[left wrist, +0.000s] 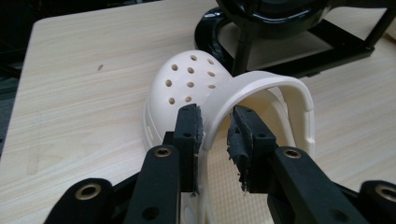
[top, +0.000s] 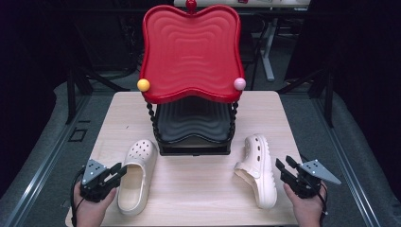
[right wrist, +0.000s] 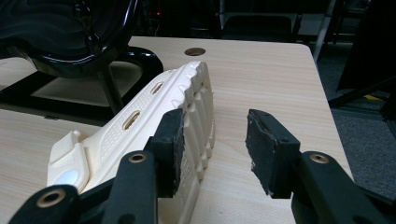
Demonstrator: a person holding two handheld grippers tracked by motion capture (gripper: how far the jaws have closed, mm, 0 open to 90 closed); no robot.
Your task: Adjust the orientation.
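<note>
**High view stock list: two cream clogs and a tiered tray stand on the bench**

Item 1, left tongs [top: 117,173]: held at the near left corner of the bench [top: 198,189]. In the left gripper view the jaws straddle the heel strap [left wrist: 261,86] of the left clog [top: 137,176]; a gap shows at the right pad, so the strap is bracketed, not pinched.

Item 2, left clog: upright on its sole, toe toward the stand. Judged light, foam-like, springy; the strap is thin and will likely flex or pivot under a pull. The firmer heel rim looks the steadier hold.

Item 3, tray stand [top: 193,137]: black lower tray, red upper tray [top: 190,52], centre rear. Its base lies just beyond both toes and would block a forward push.

Item 4, right clog [top: 259,170]: tipped on its side, ribbed sole edge toward the right tongs [top: 285,165].

Item 5, right tongs: released, jaws apart; one pad sits just beside the sole, gripping nothing.
</note>
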